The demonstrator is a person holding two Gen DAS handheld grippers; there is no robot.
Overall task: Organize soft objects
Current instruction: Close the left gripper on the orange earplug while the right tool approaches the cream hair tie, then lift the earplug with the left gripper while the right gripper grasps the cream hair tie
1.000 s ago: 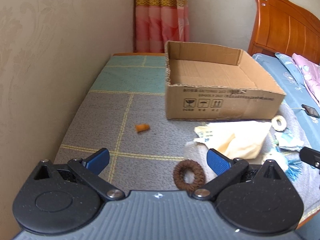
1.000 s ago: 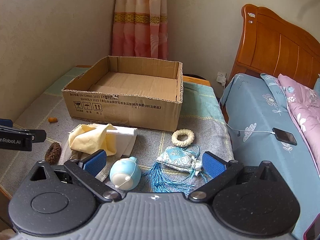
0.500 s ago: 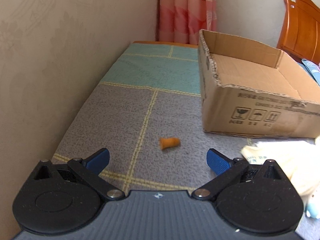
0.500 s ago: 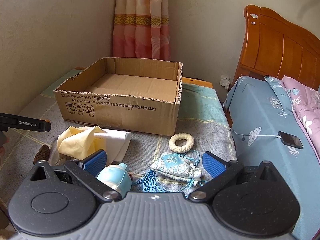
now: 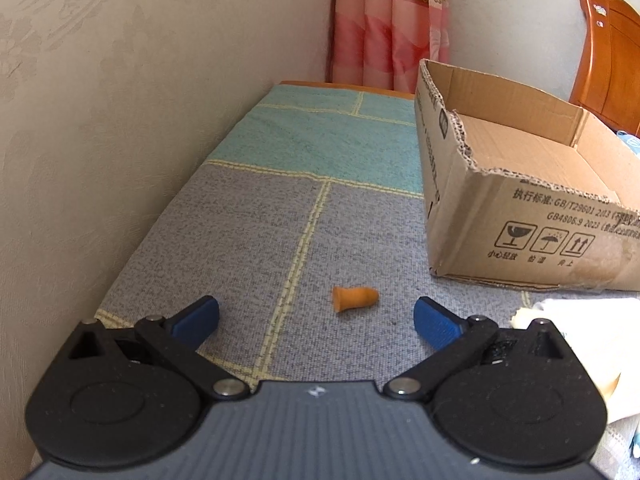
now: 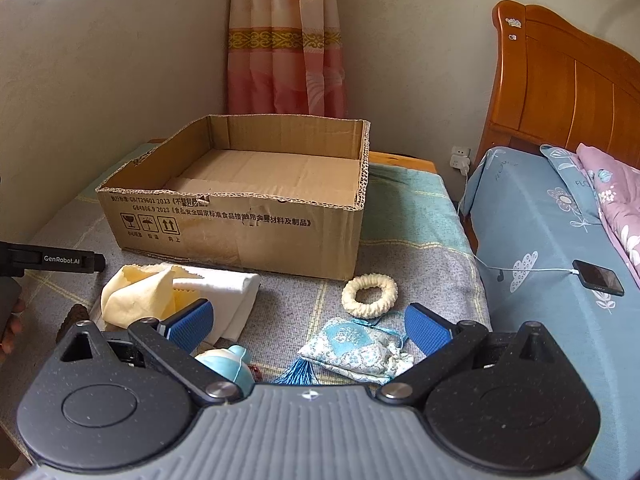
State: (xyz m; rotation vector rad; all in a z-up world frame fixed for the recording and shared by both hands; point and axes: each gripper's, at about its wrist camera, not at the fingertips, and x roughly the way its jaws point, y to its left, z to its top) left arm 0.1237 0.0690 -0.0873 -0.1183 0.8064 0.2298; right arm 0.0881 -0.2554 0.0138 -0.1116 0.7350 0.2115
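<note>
My left gripper [image 5: 316, 320] is open and empty, with a small orange foam earplug [image 5: 355, 298] lying on the grey cloth just ahead between its fingers. An open cardboard box [image 5: 520, 216] stands to its right; it also shows in the right wrist view [image 6: 240, 216], empty. My right gripper [image 6: 308, 328] is open and empty above a blue floral pouch [image 6: 356, 350] with a tassel. A white scrunchie [image 6: 370, 290], a yellow and white cloth [image 6: 176, 292], a pale blue round toy [image 6: 228, 366] and a brown scrunchie [image 6: 76, 314] lie near it.
The wall [image 5: 100, 140] runs close along the left of the table. A curtain [image 6: 284, 40] hangs behind. A bed [image 6: 540, 260] with a phone [image 6: 598, 278] on charge is to the right. The left gripper's body [image 6: 52, 260] shows at the left edge of the right wrist view.
My left gripper has swung left and forward from the brown scrunchie to the orange earplug. My right gripper has moved forward and lower over the pouch and the toy.
</note>
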